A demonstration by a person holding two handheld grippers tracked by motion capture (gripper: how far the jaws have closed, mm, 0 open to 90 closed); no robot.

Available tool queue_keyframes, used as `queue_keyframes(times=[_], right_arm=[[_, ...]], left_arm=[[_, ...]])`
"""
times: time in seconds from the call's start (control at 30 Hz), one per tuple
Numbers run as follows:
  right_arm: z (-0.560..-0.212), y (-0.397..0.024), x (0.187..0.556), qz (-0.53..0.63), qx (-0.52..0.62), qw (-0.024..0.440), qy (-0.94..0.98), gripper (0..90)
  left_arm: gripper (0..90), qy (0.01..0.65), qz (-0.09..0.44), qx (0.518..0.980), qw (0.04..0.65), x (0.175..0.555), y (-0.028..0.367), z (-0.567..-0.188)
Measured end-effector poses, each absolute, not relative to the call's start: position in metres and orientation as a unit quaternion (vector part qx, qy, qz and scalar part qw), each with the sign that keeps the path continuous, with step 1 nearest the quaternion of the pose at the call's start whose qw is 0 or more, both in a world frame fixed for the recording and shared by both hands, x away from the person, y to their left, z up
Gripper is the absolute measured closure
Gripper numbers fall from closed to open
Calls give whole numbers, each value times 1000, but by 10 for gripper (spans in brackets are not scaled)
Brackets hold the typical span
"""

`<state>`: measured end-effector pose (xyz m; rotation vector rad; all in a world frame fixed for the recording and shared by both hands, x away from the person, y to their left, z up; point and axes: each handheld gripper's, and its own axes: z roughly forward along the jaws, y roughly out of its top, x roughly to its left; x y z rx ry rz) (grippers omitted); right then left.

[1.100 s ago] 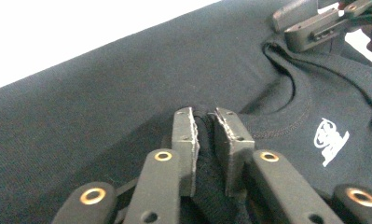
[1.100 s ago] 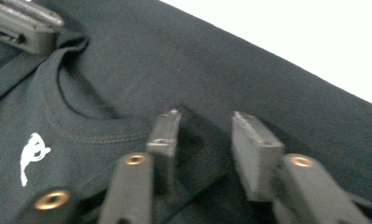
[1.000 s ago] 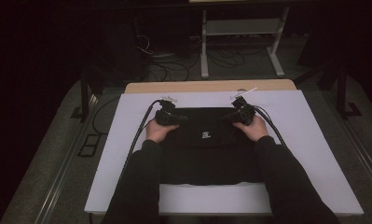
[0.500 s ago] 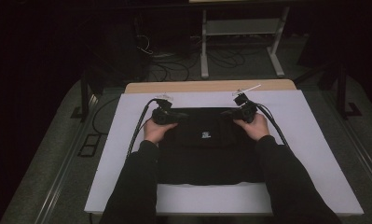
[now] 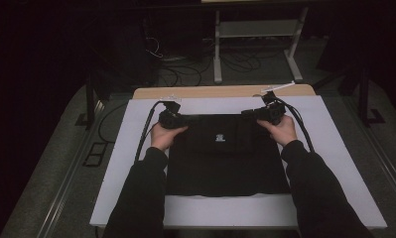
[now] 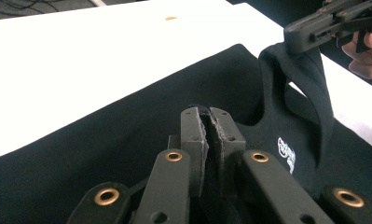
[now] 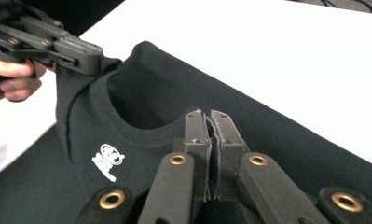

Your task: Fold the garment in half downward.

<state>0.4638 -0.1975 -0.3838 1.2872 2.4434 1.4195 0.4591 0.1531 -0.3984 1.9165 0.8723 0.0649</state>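
A black T-shirt [image 5: 220,163] with a small white logo [image 5: 219,137] lies folded on the white tabletop [image 5: 334,163]. My left gripper [image 5: 178,119] is shut on its far edge at the left shoulder, and its jaws have just been closing on the cloth. My right gripper [image 5: 257,113] is shut on the same edge at the right shoulder. In the left gripper view the pads [image 6: 196,135] pinch black fabric [image 6: 104,158], with the right gripper [image 6: 328,23] lifting a fold beyond. In the right gripper view the pads [image 7: 196,135] clamp fabric beside the collar [image 7: 141,107].
A wooden table edge [image 5: 225,91] runs behind the white top. A metal stand [image 5: 255,29] and loose cables [image 5: 185,74] sit on the dark floor beyond. Bare white surface [image 5: 136,163] flanks the shirt on both sides and along the near edge.
Both hands have risen a little, and the shirt's far edge has come up off the table with them. The near part of the shirt still lies flat.
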Motion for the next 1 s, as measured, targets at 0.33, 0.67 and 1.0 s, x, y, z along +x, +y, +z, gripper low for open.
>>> queue_keyframes(times=[0.33, 0.67, 1.0], right_arm=[[-363, -209, 450, 482, 401, 13, 779, 853], [-347, -213, 438, 500, 379, 10, 779, 853], [-348, -215, 419, 506, 368, -3, 780, 853]], left_arm=[[842, 348, 30, 786, 509, 446, 155, -376], [841, 332, 36, 788, 517, 431, 156, -360], [841, 316, 32, 798, 513, 411, 153, -356]])
